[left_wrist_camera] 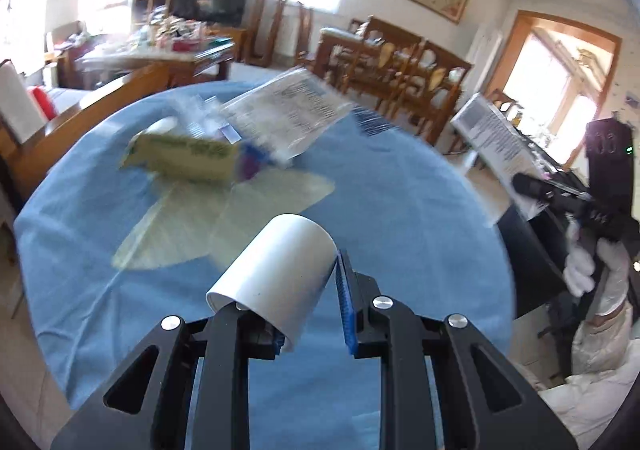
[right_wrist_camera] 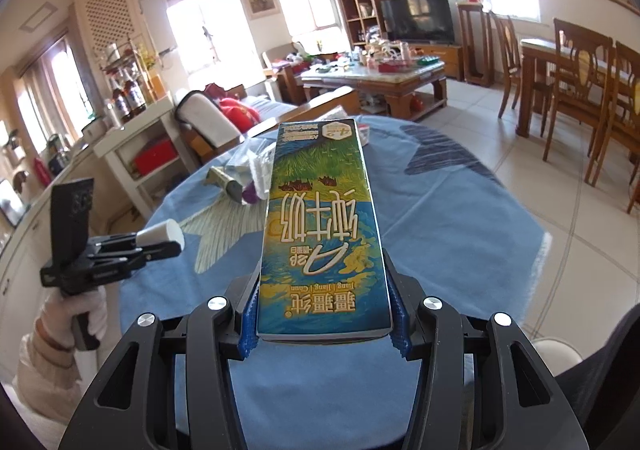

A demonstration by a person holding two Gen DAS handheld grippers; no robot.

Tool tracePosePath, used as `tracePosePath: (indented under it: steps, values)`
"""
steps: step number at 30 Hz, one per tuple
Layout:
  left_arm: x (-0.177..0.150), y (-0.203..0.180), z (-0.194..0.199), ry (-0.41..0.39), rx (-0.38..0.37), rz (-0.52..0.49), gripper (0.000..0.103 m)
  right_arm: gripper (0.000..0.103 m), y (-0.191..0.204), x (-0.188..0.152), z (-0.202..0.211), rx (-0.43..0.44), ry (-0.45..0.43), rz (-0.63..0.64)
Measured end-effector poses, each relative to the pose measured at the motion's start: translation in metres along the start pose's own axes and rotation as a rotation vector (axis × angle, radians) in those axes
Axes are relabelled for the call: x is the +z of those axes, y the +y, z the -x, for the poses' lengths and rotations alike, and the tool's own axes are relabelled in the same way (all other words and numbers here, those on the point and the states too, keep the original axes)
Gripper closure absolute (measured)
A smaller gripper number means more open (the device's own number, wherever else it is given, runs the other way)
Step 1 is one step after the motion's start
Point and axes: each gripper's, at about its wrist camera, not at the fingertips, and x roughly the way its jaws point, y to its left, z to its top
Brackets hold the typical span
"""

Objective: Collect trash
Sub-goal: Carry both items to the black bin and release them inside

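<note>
Holding a white paper cup (left_wrist_camera: 276, 270) on its side, the left gripper (left_wrist_camera: 308, 314) had its blue pads (left_wrist_camera: 345, 314) pressed on the cup, one pad inside the rim and one outside. The cup was up above the round table with the blue cloth (left_wrist_camera: 400, 234). In the right wrist view the same cup (right_wrist_camera: 162, 236) stuck out past the left gripper (right_wrist_camera: 132, 250), off to the left of the table.

The right gripper (right_wrist_camera: 324, 324) was clamped on a tall milk carton (right_wrist_camera: 320, 234), with a blue pad touching each long side. The carton pointed away over the blue cloth (right_wrist_camera: 460, 242).

More trash lay in a heap near the far side of the table: a flat green and yellow box (left_wrist_camera: 184, 159), a clear plastic bag with print on it (left_wrist_camera: 284, 113), and a little purple wrapper (left_wrist_camera: 250, 169). The heap looked blurry in the left view.
</note>
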Motion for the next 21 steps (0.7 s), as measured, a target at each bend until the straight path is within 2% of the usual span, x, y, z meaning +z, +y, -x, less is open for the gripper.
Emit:
tracePosePath:
  steps: [6, 11, 16, 21]
  values:
    - [0.02, -0.06, -0.013, -0.03, -0.109, -0.066, 0.081, 0.053, -0.027, -0.012, 0.045, -0.071, -0.034, 0.003]
    - [0.036, -0.118, -0.039, -0.034, -0.217, -0.131, 0.08, 0.053, -0.063, -0.034, 0.086, -0.139, -0.056, -0.035]
    - [0.048, -0.188, -0.082, 0.018, -0.364, -0.205, 0.08, 0.053, -0.114, -0.07, 0.129, -0.232, -0.054, -0.111]
    - [0.044, -0.266, -0.126, 0.099, -0.486, -0.312, 0.08, 0.053, -0.175, -0.115, 0.167, -0.335, -0.038, -0.235]
